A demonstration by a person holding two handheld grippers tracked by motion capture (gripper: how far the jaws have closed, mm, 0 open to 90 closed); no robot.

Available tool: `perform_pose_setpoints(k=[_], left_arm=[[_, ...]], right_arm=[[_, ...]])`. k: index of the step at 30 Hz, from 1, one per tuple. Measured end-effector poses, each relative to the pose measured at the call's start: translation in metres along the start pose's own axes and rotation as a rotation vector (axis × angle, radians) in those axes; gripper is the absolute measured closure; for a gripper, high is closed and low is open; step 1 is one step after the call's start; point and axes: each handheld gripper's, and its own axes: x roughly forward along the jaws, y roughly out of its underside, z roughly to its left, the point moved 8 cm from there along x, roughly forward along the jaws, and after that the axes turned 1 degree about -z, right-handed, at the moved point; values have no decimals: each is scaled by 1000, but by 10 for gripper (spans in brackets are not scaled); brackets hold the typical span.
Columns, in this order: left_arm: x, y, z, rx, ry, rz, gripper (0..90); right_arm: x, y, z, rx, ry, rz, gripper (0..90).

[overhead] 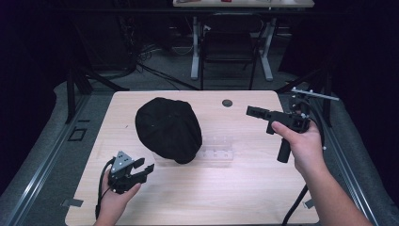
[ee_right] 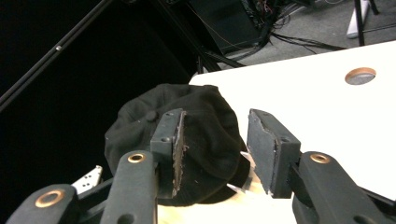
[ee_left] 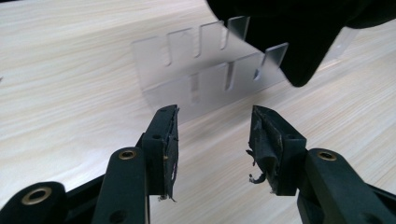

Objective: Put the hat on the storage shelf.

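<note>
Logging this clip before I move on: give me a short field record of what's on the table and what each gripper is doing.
surface: light wooden table
main object: black cap, lying near the table's centre
second object: clear slotted plastic stand, partly under the cap's edge
left gripper: open, empty, low over the table, aimed at the stand
right gripper: open, empty, raised, pointing toward the cap
contact: neither gripper touches anything

Light falls from overhead onto the table [overhead: 263,188], which is evenly bright; the surroundings to the left, right and far side are dim to black. The black cap [overhead: 168,129] shows almost no surface detail. The right gripper view overexposes the far tabletop to near white.
</note>
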Motion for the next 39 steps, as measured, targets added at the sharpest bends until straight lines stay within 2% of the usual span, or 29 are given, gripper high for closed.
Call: perform_pose_setpoints(k=[2, 7, 13, 18, 19, 20, 22, 27, 32, 39], left_arm=[[-3, 3, 4, -11, -7, 2, 527], [-4, 8, 11, -44, -16, -11, 526], [-1, 16, 15, -63, -22, 0, 518], [1, 21, 17, -67, -29, 9, 503], [2, 22, 17, -64, -30, 14, 503], [2, 23, 18, -61, -32, 18, 502], [3, 23, 18, -58, -34, 17, 499], [3, 25, 19, -56, -35, 18, 495], [2, 26, 19, -42, -38, 20, 493], [2, 26, 18, -33, -32, 17, 473]], right_arm=[[-2, 4, -1, 17, -10, 8, 570], [-7, 13, -8, 1, 18, 36, 565], [-9, 24, -16, -61, 47, 44, 549], [-8, 36, -22, -110, 69, 48, 515], [-9, 40, -24, -133, 93, 63, 513], [-9, 42, -26, -165, 106, 55, 505], [-8, 47, -28, -189, 115, 41, 499], [-6, 64, -39, -236, 158, 48, 487], [-5, 81, -50, -255, 219, 71, 482], [-2, 106, -56, -318, 206, 39, 463]])
